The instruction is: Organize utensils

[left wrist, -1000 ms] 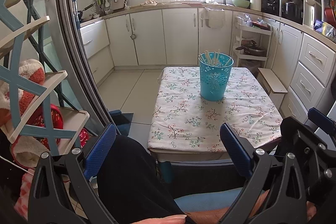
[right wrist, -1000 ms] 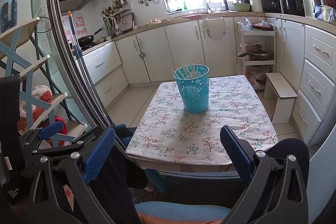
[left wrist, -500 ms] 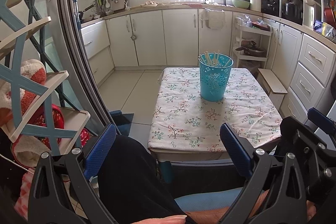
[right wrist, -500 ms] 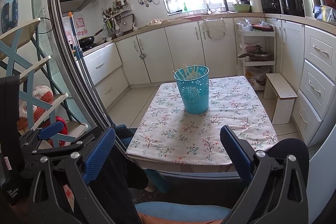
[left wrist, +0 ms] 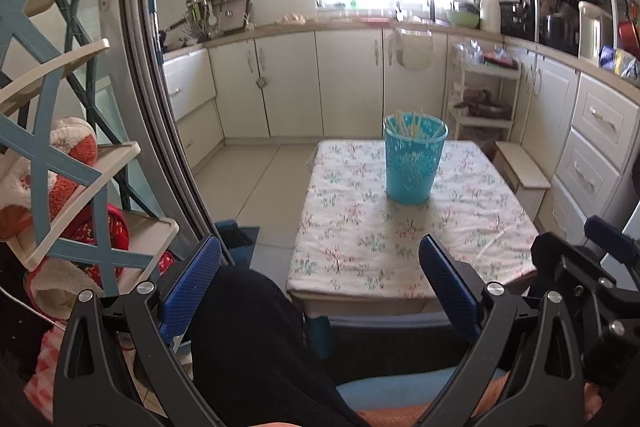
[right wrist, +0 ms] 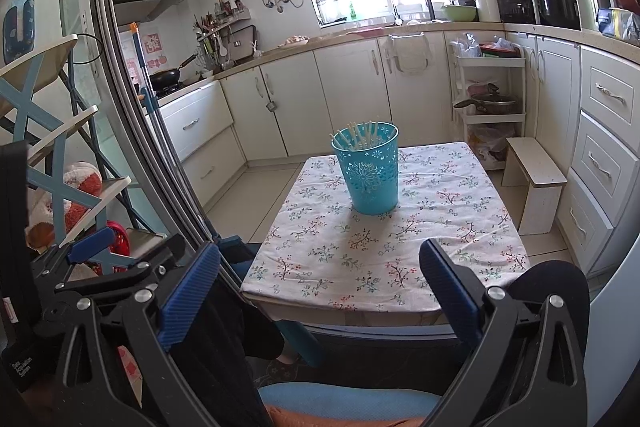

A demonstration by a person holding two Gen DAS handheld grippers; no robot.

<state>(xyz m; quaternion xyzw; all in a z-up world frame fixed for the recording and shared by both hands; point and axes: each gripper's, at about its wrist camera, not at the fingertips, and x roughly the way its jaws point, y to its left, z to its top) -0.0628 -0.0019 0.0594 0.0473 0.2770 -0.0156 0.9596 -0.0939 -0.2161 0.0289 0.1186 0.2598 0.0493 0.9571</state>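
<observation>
Little had changed over the last second. The small table under its white floral cloth (right wrist: 384, 251) sat where it had, and both views only drifted a touch. On it stood the turquoise perforated plastic cup (right wrist: 370, 173), upright towards the far end, the pale chopsticks (right wrist: 360, 137) bunched inside. My left gripper (left wrist: 320, 291) and right gripper (right wrist: 320, 293) were both spread wide and empty — held back over my lap, well apart from the cup. I judged the organizing either finished or not begun — no loose utensils showed.

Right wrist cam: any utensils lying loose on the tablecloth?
No, the chopsticks all stand in the blue cup; the tablecloth carries nothing else.
</observation>
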